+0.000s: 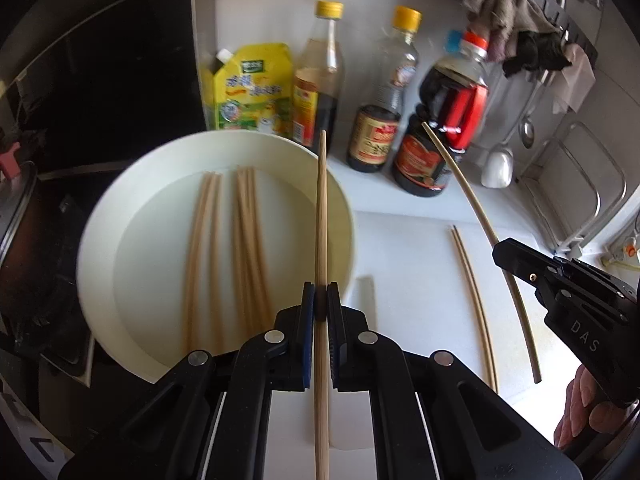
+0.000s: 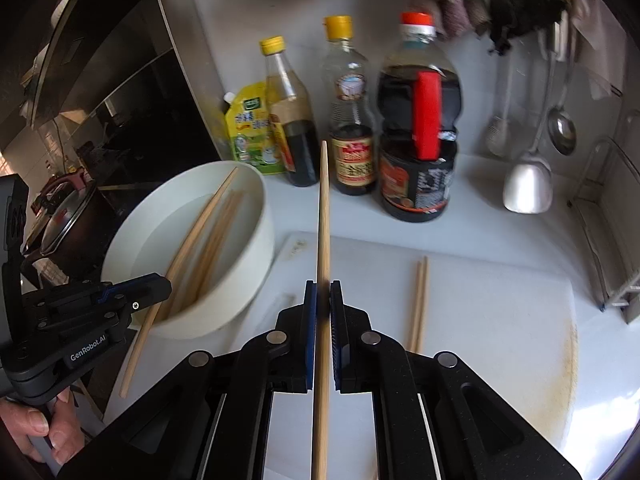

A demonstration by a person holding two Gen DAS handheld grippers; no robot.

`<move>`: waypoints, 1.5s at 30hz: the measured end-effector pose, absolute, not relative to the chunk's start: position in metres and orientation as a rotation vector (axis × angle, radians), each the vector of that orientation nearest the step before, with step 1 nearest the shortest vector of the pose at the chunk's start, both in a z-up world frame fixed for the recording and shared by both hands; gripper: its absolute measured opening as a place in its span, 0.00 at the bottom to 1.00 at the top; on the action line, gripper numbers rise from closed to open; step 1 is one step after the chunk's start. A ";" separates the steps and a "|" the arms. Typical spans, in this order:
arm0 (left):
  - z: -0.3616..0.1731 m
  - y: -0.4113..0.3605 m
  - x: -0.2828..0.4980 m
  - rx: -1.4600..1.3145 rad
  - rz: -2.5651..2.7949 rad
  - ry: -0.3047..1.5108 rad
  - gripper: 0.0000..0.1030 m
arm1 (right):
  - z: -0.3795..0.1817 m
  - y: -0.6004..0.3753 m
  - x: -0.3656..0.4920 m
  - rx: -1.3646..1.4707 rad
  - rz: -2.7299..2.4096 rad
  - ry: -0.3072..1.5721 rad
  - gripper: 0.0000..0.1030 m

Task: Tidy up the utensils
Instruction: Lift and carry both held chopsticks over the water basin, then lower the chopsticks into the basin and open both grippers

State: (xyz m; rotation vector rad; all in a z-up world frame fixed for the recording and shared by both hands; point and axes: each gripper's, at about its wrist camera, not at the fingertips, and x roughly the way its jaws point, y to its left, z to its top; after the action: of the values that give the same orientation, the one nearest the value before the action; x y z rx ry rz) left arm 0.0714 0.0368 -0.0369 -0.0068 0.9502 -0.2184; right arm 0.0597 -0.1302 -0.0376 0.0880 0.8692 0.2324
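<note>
Two chopsticks (image 1: 474, 304) already lie paired on the cutting board (image 1: 412, 248) at three o'clock; several more (image 1: 244, 248) wait in the white bowl (image 1: 100, 248), left gripper (image 1: 321, 300) jaws clamping one chopstick (image 1: 322, 216).

Right wrist view: right gripper (image 2: 323, 300) jaws pinch another chopstick (image 2: 324, 216) above the bench (image 2: 480, 216); I'd say barely begun.

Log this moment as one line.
left gripper: shut on chopstick | right gripper: shut on chopstick | bowl: more chopsticks | board: one pair
</note>
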 end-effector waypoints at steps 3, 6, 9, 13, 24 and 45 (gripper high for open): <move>-0.030 0.072 0.088 -0.007 -0.181 0.931 0.07 | -0.036 -0.092 0.083 0.088 0.291 0.869 0.06; -0.029 0.102 0.107 0.010 -0.140 0.922 0.07 | -0.037 -0.055 0.104 0.066 0.334 0.865 0.06; -0.034 0.128 0.125 0.002 -0.109 0.931 0.07 | -0.041 -0.024 0.124 0.058 0.360 0.874 0.06; -0.049 0.149 0.142 -0.030 -0.093 0.965 0.07 | -0.059 0.006 0.147 0.058 0.353 0.930 0.06; -0.093 0.153 0.167 -0.050 -0.113 1.063 0.07 | -0.108 0.020 0.173 0.091 0.269 1.072 0.06; -0.078 0.166 0.156 -0.072 -0.080 1.032 0.65 | -0.104 0.004 0.160 0.095 0.210 1.055 0.29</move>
State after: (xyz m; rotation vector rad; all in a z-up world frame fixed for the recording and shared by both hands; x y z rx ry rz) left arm 0.1555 0.1664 -0.0784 -0.0718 1.0324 -0.0804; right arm 0.1599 0.0043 -0.1041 0.0954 1.0553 0.2103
